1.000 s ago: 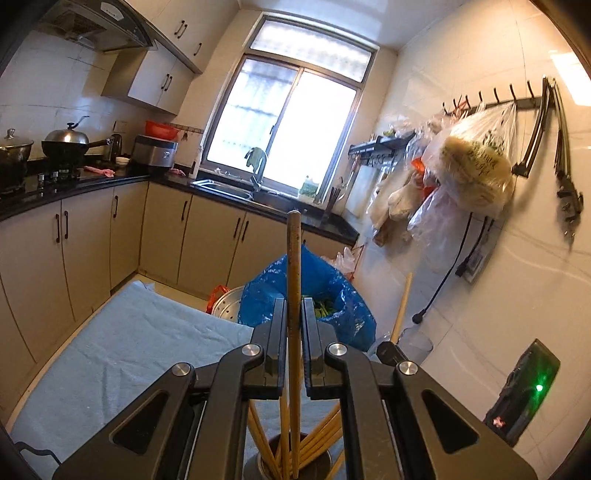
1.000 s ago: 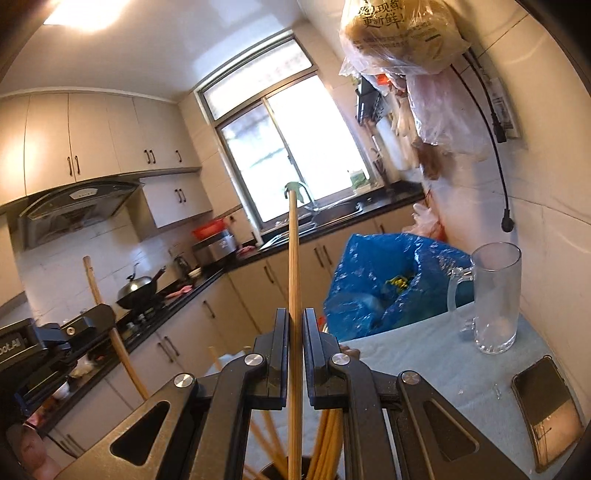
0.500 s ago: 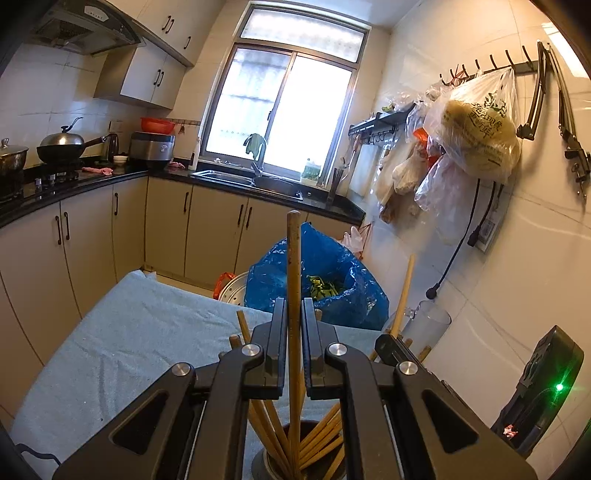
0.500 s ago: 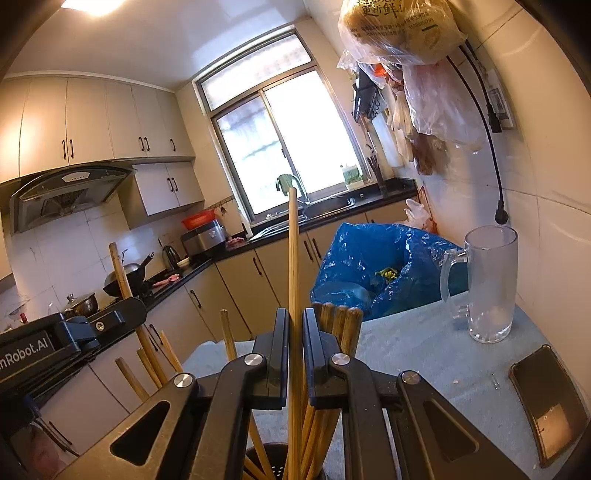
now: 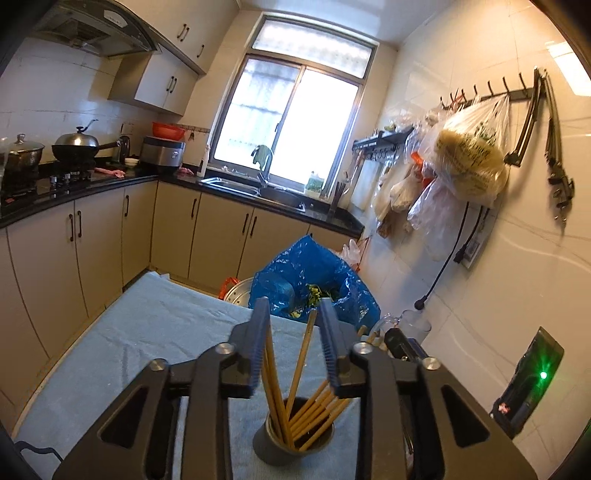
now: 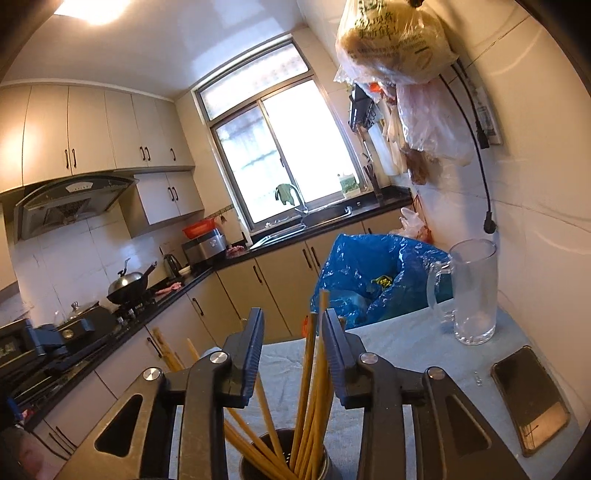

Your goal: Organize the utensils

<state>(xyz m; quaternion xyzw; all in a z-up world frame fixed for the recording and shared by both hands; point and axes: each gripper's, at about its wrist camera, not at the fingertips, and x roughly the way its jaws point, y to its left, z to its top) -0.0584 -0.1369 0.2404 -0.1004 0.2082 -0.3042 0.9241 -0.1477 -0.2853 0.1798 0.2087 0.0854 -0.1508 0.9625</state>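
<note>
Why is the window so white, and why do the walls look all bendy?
Left wrist view: the window is blown out by daylight, so nothing outside shows; the fisheye lens bows the tiled wall. Right wrist view: the window glares white too, a ceiling light flares at the top, the cabinets curve, and the corners go dark.
</note>
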